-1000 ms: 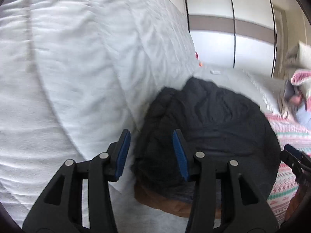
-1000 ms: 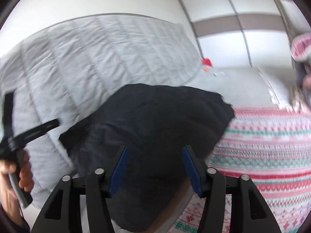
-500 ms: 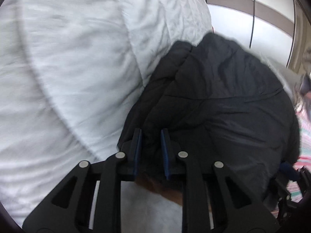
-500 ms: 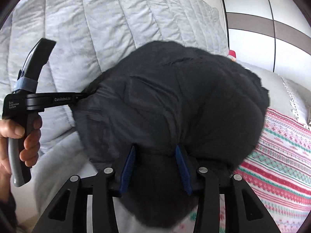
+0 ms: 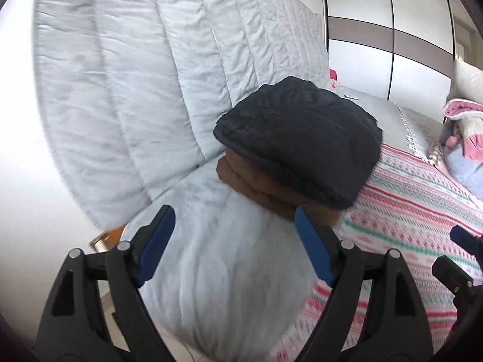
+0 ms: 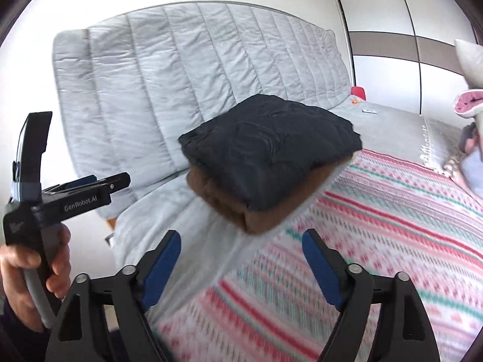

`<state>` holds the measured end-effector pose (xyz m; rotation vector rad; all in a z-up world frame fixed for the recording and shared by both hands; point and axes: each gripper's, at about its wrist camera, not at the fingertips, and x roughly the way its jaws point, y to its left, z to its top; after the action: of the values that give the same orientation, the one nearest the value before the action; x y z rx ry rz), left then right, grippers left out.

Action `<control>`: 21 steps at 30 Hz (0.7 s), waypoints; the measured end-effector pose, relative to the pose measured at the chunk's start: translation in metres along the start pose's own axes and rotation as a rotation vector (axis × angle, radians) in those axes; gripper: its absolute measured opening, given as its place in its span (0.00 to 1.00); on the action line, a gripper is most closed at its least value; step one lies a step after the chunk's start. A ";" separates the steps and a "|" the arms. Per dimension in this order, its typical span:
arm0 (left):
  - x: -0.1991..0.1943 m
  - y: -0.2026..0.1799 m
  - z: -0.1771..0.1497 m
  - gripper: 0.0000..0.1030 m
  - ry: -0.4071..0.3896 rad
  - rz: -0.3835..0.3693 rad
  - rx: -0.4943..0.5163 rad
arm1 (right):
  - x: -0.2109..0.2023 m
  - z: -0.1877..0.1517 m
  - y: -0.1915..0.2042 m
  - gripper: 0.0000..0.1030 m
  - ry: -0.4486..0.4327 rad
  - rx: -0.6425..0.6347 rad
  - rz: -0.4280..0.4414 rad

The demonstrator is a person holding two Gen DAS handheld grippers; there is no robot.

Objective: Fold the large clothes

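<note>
A folded dark navy quilted garment (image 5: 299, 141) lies on top of a folded brown garment (image 5: 259, 190) on the bed, against the grey padded headboard (image 5: 151, 90). The same stack shows in the right wrist view, navy garment (image 6: 268, 154) over brown garment (image 6: 229, 199). My left gripper (image 5: 235, 244) is open and empty, pulled back from the stack. My right gripper (image 6: 241, 262) is open and empty, also short of the stack. The left gripper's body, held in a hand, shows at the left of the right wrist view (image 6: 60, 199).
A pink, white and green patterned blanket (image 6: 377, 226) covers the bed to the right of the stack. A grey cover (image 5: 226, 256) lies under the grippers. Loose pink and white clothes (image 5: 462, 126) sit at the far right. A white wardrobe (image 5: 392, 45) stands behind.
Both grippers were shut on the navy garment half a second ago. They have opened, let it go on the brown garment, and pulled back.
</note>
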<state>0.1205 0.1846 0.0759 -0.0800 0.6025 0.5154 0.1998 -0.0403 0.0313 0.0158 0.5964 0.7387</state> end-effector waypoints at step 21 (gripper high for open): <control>-0.133 -0.012 -0.077 0.96 -0.106 0.092 -0.022 | -0.121 -0.062 0.030 1.00 -0.136 -0.041 -0.080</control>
<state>-0.0070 0.0987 0.0858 -0.0460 0.4984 0.6116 0.0787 -0.1071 0.0476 0.0047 0.4496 0.6667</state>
